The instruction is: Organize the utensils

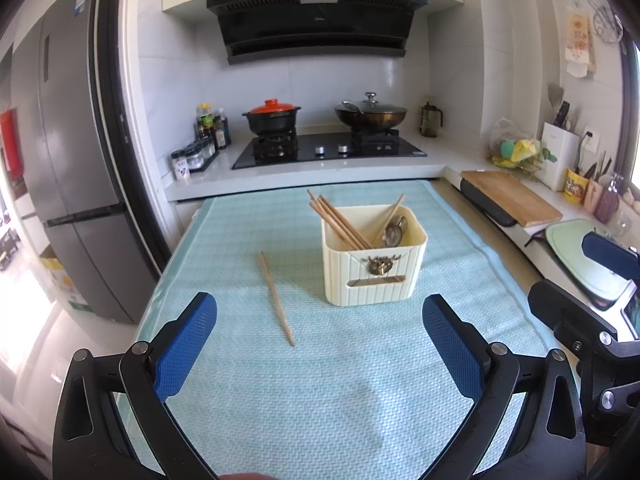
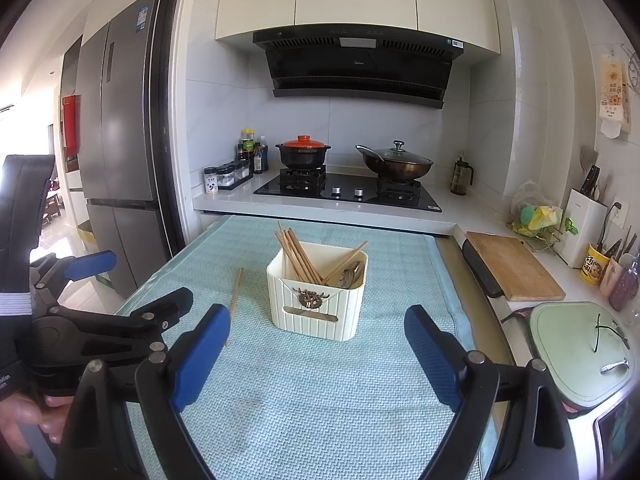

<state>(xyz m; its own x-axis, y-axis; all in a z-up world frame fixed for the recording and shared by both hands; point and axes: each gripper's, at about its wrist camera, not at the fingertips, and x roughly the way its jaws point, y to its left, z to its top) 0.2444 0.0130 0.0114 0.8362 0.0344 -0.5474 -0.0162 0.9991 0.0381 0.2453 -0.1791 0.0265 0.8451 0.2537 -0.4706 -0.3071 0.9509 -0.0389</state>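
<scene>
A cream ribbed utensil box (image 1: pixel 374 266) (image 2: pixel 318 300) stands on the light green mat (image 1: pixel 320 380) (image 2: pixel 320 400). It holds several wooden chopsticks (image 1: pixel 340 224) (image 2: pixel 298 256) leaning left and a metal spoon (image 1: pixel 395 231) (image 2: pixel 350 276). One loose chopstick (image 1: pixel 277 299) (image 2: pixel 235 296) lies on the mat left of the box. My left gripper (image 1: pixel 320 308) is open and empty, above the mat in front of the box; it also shows at the left of the right wrist view (image 2: pixel 132 284). My right gripper (image 2: pixel 318 320) is open and empty, facing the box.
Behind the mat is a counter with a gas hob (image 1: pixel 328 148), a black pot with an orange lid (image 1: pixel 272 116) and a wok (image 1: pixel 370 114). A fridge (image 1: pixel 76 152) stands left. A wooden cutting board (image 1: pixel 516 198) and a green lid (image 2: pixel 580 352) lie right.
</scene>
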